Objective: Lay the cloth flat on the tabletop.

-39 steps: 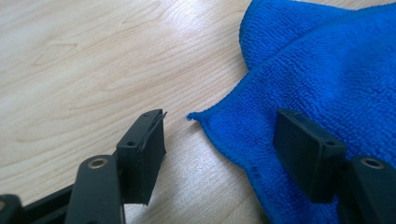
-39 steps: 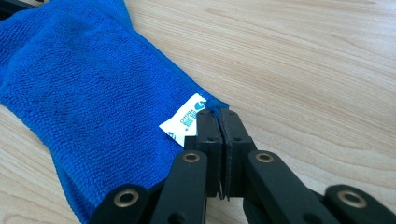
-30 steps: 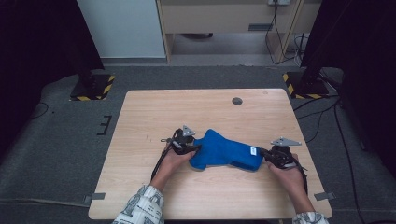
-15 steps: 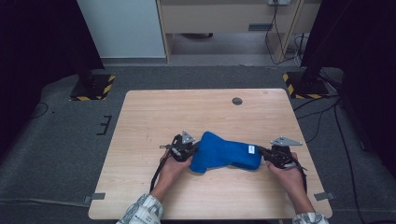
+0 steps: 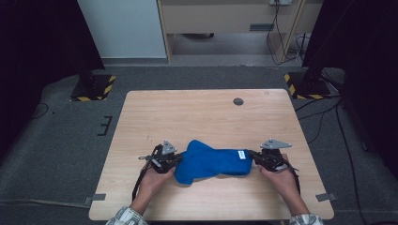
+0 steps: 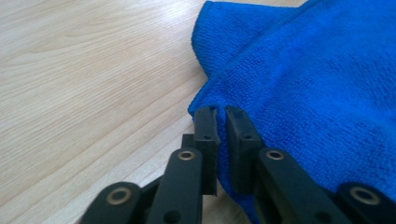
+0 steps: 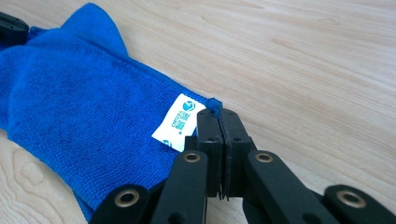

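The left claw [image 6: 218, 112] has just been closing and now pinches the near corner of the blue cloth [image 5: 211, 161], which lies bunched on the tabletop [image 5: 197, 112] between both claws. The right claw [image 7: 219, 114] clamps the labelled corner. Both corners look secured; spreading or folding appears left.

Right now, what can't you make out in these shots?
- White label on the blue microfibre cloth: print too small, right gripper view.
- Cloth's right side: cut off by the frame edge, left gripper view.
- Small dark round thing on the wooden table: too small to identify, high view.
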`<state>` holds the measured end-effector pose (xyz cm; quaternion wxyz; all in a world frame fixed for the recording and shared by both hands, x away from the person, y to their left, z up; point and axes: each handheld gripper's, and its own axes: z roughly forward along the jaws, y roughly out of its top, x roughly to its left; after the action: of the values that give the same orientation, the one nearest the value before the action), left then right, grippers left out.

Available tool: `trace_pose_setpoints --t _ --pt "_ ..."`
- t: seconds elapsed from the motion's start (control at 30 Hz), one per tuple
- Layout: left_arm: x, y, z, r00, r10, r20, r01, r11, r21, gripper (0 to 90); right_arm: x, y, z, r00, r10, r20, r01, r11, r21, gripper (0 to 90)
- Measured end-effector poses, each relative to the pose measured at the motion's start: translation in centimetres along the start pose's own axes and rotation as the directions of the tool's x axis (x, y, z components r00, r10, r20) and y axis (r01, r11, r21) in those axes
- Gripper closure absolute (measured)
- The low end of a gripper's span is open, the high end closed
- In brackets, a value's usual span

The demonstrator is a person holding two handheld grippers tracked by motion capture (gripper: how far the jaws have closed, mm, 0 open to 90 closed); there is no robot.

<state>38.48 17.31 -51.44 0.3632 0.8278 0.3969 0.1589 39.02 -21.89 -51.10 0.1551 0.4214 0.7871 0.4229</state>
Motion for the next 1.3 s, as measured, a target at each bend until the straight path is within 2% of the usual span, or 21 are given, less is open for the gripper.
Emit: trace_pose_setpoints --t 0.03,0.07,0.1,0.13,0.23,0.4,0.5,0.57,0.63,0.67,0.73,0.77,0.8,0.9,0.97,1.1,1.3 --pt "0.0 0.0 0.0 1.0 0.0 0.0 0.0 1.0 0.0 79.4 0.0 0.0 0.0 1.0 0.0 0.0 0.0 1.0 0.0 88.6" --pt "0.3 0.2 -0.5 0.9997 -0.021 -0.011 0.021 0.9987 -0.046 75.7 0.1 0.0 0.1 1.0 -0.002 0.002 0.002 1.0 0.002 88.6" --pt "0.3 0.2 -0.5 0.9997 -0.021 -0.011 0.021 0.9987 -0.046 72.3 0.1 0.0 0.1 1.0 0.001 0.001 -0.001 1.0 0.004 88.5" --pt "0.6 0.6 -1.2 0.9987 -0.045 -0.023 0.042 0.9929 -0.111 67.8 0.1 -0.1 0.1 1.0 0.001 0.001 -0.001 1.0 0.002 88.5" --pt "1.1 0.8 -1.6 0.9966 -0.07 -0.044 0.061 0.9839 -0.168 58.9 0.1 -0.1 0.1 1.0 0.006 0.0 -0.006 1.0 0.004 88.3" --pt "1.3 0.7 -0.7 0.9961 -0.073 -0.049 0.065 0.9876 -0.143 51.5 0.0 -0.1 0.0 1.0 0.003 0.003 -0.003 1.0 -0.002 88.2" --pt "1.2 0.8 -0.9 0.9962 -0.071 -0.052 0.062 0.9848 -0.163 50.2 0.0 -0.1 -0.1 1.0 0.005 0.003 -0.005 1.0 -0.001 88.1" --pt "1.0 1.2 -1.6 0.9971 -0.065 -0.04 0.056 0.9761 -0.21 49.2 0.0 -0.1 -0.1 1.0 0.004 0.0 -0.004 1.0 0.001 88.1" --pt "0.9 1.4 -1.8 0.997 -0.066 -0.041 0.054 0.9719 -0.229 47.4 0.0 -0.1 -0.1 1.0 0.007 -0.001 -0.007 1.0 0.001 88.1" --pt "0.8 1.4 -1.6 0.9971 -0.061 -0.045 0.049 0.9729 -0.226 46.9 0.0 -0.1 -0.1 1.0 0.01 -0.001 -0.01 1.0 0.0 88.1" --pt "0.9 1.3 -1.0 0.9965 -0.057 -0.061 0.044 0.9798 -0.195 46.3 0.0 -0.1 -0.1 1.0 0.008 -0.001 -0.008 1.0 -0.001 88.1" --pt "0.9 1.3 -1.0 0.9965 -0.057 -0.061 0.044 0.9798 -0.195 46.1 0.0 -0.1 -0.2 1.0 0.007 -0.001 -0.007 1.0 0.0 88.0" --pt "1.1 1.0 -0.3 0.9959 -0.045 -0.079 0.032 0.9865 -0.161 46.1 0.0 -0.1 -0.2 1.0 0.006 -0.001 -0.006 1.0 -0.001 87.9" --pt "1.3 0.8 0.4 0.9959 -0.053 -0.073 0.043 0.9898 -0.136 43.7 0.0 -0.1 -0.2 1.0 0.005 0.0 -0.005 1.0 -0.002 87.8" --pt "1.3 0.3 1.2 0.9965 -0.032 -0.077 0.025 0.9961 -0.085 41.6 0.0 -0.2 -0.1 1.0 0.009 0.003 -0.009 1.0 0.004 87.7" --pt "1.3 -0.3 1.9 0.997 -0.019 -0.075 0.017 0.9993 -0.032 38.8 0.0 -0.2 0.0 1.0 0.002 0.002 -0.002 1.0 0.006 87.6" --pt "1.4 -0.6 2.2 0.9983 -0.03 -0.05 0.028 0.9992 -0.029 36.6 -0.1 -0.1 -0.3 1.0 0.008 0.002 -0.008 1.0 0.0 87.3"
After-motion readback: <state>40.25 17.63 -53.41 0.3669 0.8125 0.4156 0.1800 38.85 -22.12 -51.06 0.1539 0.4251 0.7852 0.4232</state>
